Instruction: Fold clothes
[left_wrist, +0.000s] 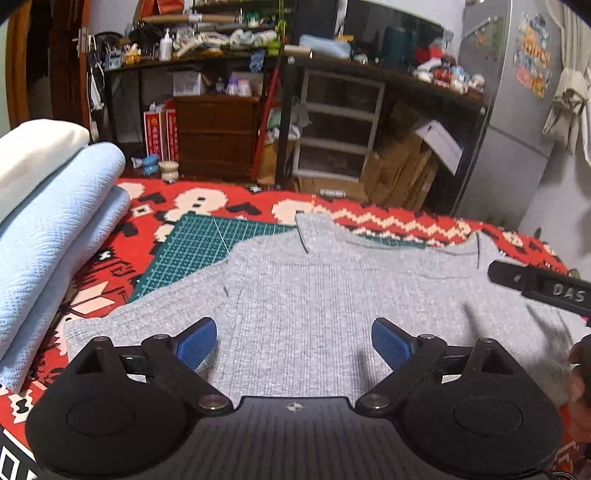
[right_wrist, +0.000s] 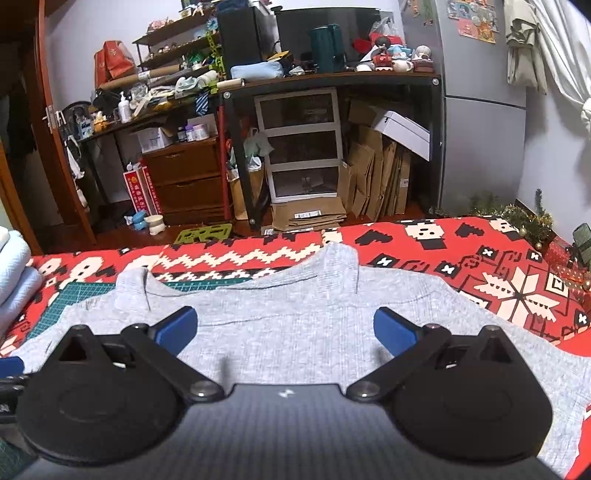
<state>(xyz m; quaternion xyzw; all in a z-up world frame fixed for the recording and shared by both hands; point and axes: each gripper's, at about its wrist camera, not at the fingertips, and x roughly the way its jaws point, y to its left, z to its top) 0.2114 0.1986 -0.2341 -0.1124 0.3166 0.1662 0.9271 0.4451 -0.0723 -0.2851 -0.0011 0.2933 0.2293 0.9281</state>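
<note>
STEP: garment laid out, fold not begun | ITEM: grey sweater (left_wrist: 314, 306) flat on red patterned cloth (right_wrist: 461, 254) | TOOLS: left gripper (left_wrist: 293, 341), right gripper (right_wrist: 284, 330) spread wide, empty | NEXT: likely pinch one edge each, fold across.

Black left gripper (left_wrist: 294, 341), blue ribbed pads (left_wrist: 195, 345), silver pivot screws.

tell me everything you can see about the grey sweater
The grey sweater is a light heather ribbed knit with a stand-up collar split at the front. It lies flat and unfolded, collar at the far side, on the red patterned cloth, partly covering a green cutting mat. One sleeve stretches towards the folded blue stack. Neither gripper holds it.
</note>
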